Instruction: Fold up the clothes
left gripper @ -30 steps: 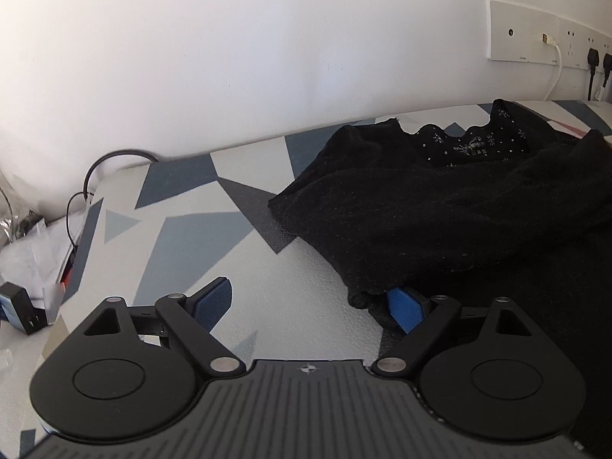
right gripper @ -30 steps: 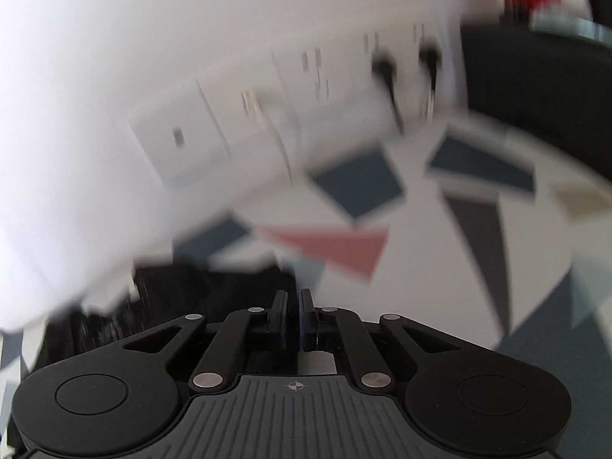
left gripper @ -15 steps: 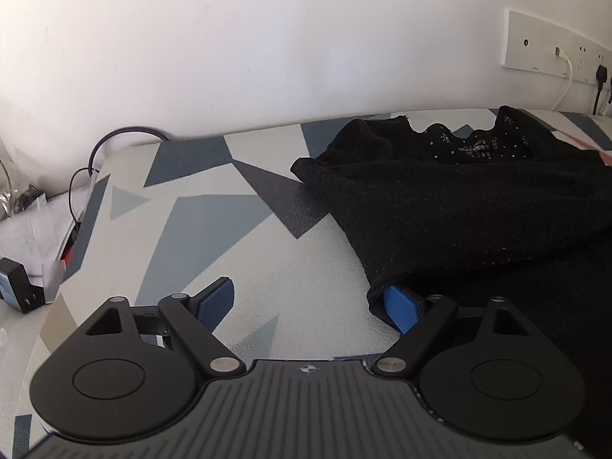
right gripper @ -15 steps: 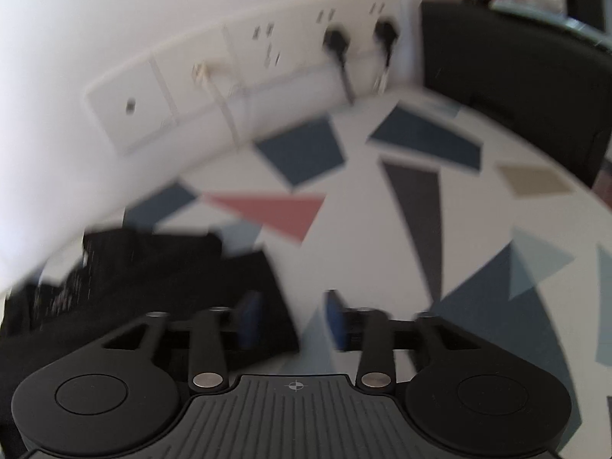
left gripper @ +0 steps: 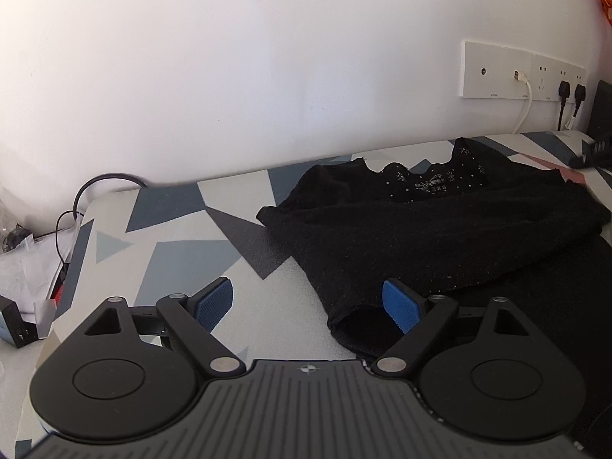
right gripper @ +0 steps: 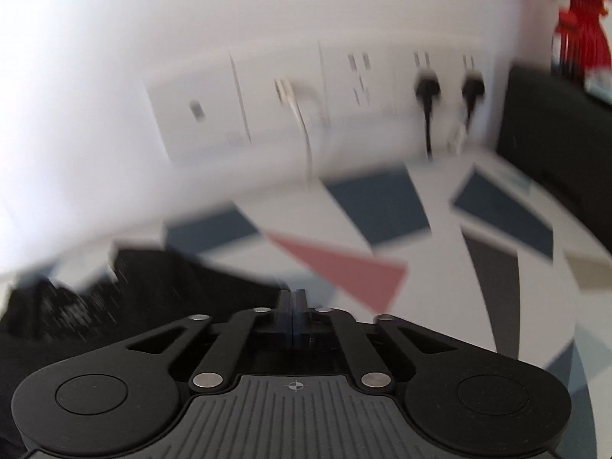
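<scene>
A black knit garment (left gripper: 440, 225) with a sparkly scalloped neckline lies partly folded on the patterned table (left gripper: 172, 256), filling the right half of the left wrist view. My left gripper (left gripper: 306, 302) is open just above the table, its right blue pad (left gripper: 399, 306) at the garment's near left edge, its left pad (left gripper: 214, 302) over bare table. In the blurred right wrist view the garment (right gripper: 114, 298) lies at lower left. My right gripper (right gripper: 292, 306) is shut, with nothing visible between its pads, beside the garment's right edge.
A white wall with a socket strip (left gripper: 524, 74) and plugged cables (right gripper: 428, 114) runs behind the table. Cables, papers and a small black box (left gripper: 15, 329) lie off the table's left edge. A dark object (right gripper: 554, 145) stands at the far right.
My left gripper pulled back and rose slightly, staying open. My right gripper opened half a second ago and has shut again; its view is moving.
</scene>
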Tool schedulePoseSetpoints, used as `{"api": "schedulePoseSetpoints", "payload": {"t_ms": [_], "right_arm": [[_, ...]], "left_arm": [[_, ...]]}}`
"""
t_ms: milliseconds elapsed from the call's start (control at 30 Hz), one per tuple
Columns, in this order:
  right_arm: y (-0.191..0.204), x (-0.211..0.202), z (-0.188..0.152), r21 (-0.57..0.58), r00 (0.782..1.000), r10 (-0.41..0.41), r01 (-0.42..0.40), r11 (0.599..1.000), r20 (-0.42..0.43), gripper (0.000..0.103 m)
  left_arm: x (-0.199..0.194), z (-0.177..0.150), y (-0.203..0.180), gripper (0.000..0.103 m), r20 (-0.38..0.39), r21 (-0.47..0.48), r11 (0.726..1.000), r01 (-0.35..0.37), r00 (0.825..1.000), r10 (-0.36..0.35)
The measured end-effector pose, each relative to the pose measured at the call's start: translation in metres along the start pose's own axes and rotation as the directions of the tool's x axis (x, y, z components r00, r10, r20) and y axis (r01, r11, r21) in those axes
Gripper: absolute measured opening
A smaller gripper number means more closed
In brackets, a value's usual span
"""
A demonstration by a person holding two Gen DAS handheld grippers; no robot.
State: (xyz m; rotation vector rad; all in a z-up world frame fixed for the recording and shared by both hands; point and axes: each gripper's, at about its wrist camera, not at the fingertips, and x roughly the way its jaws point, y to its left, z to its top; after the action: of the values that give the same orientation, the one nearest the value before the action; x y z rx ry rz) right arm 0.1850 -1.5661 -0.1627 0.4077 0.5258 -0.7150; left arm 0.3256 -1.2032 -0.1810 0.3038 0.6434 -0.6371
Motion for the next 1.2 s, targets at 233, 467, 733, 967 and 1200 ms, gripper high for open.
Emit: {"api": "schedulePoseSetpoints", "payload": {"t_ms": [233, 467, 733, 967, 1200], "right_arm": [[0.012, -0.009, 0.024, -0.023, 0.993, 0.073, -0.071, 0.997, 0.092, 0.001], [0.017, 0.0, 0.003, -0.016, 0.995, 0.04, -0.042, 0.999, -0.09, 0.066], [0.036, 0.017, -0.028, -0.11, 0.982, -0.001, -0.02, 0.994, -0.187, 0.071], [0.021, -0.027, -0.01, 0.02, 0.993, -0.028, 0.031, 0.999, -0.115, 0.097], [-0.027, -0.113, -0.032, 0.151, 0.984, -0.148, 0.161, 0.975, -0.096, 0.102]], "left_arm": [[0.03, 0.017, 0.001, 0.087, -0.057, -0.123, 0.992, -0.011, 0.998, 0.004], [0.043, 0.017, 0.021, 0.011, -0.091, -0.289, 0.955, 0.062, 0.992, -0.092], [0.045, 0.007, 0.029, 0.037, -0.132, -0.362, 0.932, -0.018, 0.991, -0.032], [0.018, 0.022, 0.026, 0.093, -0.189, -0.272, 0.961, -0.045, 0.982, -0.007], [-0.008, -0.007, 0.027, 0.095, -0.307, -0.252, 0.968, -0.009, 0.949, -0.071]]}}
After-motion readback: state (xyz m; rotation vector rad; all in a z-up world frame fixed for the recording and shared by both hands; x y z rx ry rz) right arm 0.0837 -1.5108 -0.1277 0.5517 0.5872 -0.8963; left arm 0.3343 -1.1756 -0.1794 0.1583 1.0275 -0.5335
